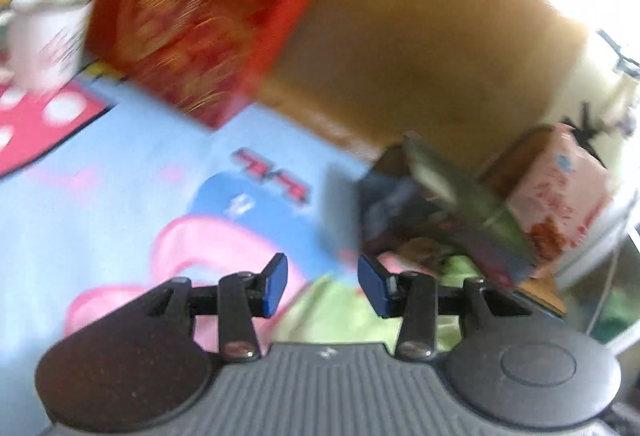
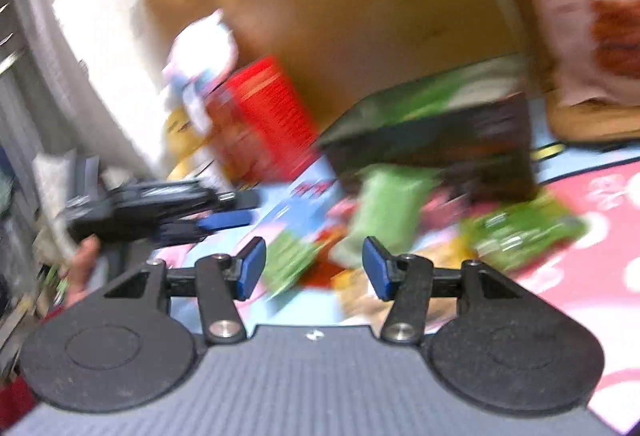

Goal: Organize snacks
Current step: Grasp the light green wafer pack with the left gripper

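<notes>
Right wrist view, blurred: a heap of snack packets (image 2: 384,220) lies mid-frame on the cartoon-print surface (image 2: 592,260), a dark box (image 2: 436,151) behind, a red box (image 2: 264,119) at centre left, a cardboard box (image 2: 360,15) above. Right gripper (image 2: 314,268) — jaws apart, nothing between. Left gripper (image 1: 322,286) — jaws parted and empty, the red box upper left in its view.

Two black grabbers with blue tips

Each gripper, left (image 1: 322,286) and right (image 2: 314,268), has a ridged grey body, round black discs, shiny screws (one per arm) and blue pads (image 2: 252,266).
</notes>
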Tool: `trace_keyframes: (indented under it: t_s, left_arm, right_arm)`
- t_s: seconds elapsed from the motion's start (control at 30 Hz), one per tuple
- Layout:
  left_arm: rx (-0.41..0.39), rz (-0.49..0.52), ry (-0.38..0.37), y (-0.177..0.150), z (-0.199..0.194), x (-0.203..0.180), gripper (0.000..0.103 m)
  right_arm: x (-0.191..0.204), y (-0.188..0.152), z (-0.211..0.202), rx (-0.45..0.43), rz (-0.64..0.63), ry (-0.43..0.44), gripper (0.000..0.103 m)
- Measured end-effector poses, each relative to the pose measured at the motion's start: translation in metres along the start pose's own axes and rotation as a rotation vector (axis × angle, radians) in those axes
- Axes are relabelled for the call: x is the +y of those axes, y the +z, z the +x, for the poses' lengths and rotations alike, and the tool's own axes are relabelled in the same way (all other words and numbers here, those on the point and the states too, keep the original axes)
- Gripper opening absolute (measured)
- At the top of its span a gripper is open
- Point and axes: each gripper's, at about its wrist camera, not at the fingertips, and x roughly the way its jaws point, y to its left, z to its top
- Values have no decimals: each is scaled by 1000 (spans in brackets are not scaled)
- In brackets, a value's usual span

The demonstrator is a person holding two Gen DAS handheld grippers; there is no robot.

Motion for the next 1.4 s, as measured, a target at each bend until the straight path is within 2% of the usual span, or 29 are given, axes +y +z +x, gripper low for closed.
trace_keyframes:
  t_s: [0.07, 0.13, 0.23, 0.37, 0.43, 0.47, 0.5, 0.67, 0.83, 0.97, 1.1, 1.27, 1.4]
  left_arm:
    - [13, -4, 10, -3, 2, 6, 40]
    - [29, 5, -21, -6, 3, 6, 40]
    - [53, 26, -65, -5, 12, 1, 40]
    - [78, 37, -57, -9, 27, -3, 37]
    - [75, 51, -46, -10, 28, -6, 30]
    - [77, 52, -49, -11, 26, -6, 27]
    - [82, 43, -55, -14, 22, -4, 25]
    - [103, 43, -70, -29, 5, -6, 24]
    - [127, 106, -101, -68, -28, -18, 24]
    - [164, 178, -133, -96, -46, -40, 24]
    - [223, 268, -178, -120, -44, -74, 25]
    - [289, 390, -249, -146, -23, -130, 28]
    - [330, 462, -292, -162, -4, -175, 30]
  right_arm:
    - [28, -4, 17, 41, -134, -42, 56]
    - [45, -10, 38, 90, -209, -67, 56]
    - [51, -13, 66, 133, -235, -107, 56]
    - [48, -9, 92, 164, -241, -156, 55]
    - [46, -7, 101, 170, -238, -158, 48]
    - [46, -6, 103, 174, -236, -163, 39]
    - [47, -6, 102, 166, -230, -165, 39]
    - [53, -19, 80, 170, -248, -116, 39]
    - [59, -43, 41, 204, -291, -39, 39]
    - [54, -61, 9, 242, -264, 18, 41]
    - [44, -76, -23, 208, -208, -34, 41]
    - [20, -88, -69, 114, -124, -170, 41]
    - [8, -98, -99, 63, -119, -278, 42]
